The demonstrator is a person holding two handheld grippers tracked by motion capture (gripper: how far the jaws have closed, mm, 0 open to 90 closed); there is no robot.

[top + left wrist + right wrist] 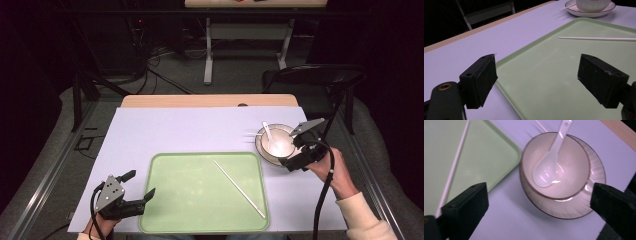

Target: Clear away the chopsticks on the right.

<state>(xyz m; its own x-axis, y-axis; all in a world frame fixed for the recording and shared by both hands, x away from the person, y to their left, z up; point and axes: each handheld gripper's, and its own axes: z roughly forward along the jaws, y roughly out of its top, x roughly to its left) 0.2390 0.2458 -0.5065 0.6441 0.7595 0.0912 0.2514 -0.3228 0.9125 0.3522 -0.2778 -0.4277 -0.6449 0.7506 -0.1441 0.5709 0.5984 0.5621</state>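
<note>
A pale green tray lies at the table's front centre with one white chopstick slanting across its right half. To its upper right a white bowl stands on a ribbed plate, and a white spoon rests in the bowl. My right gripper hovers open at the bowl's near right side; in the right gripper view its jaws straddle the bowl and spoon. My left gripper stands open over the tray's left edge, nothing between its jaws.
A second white chopstick lies on the lilac table cover just left of the plate. A dark chair stands behind the table's right corner. Cables trail from both grippers.
</note>
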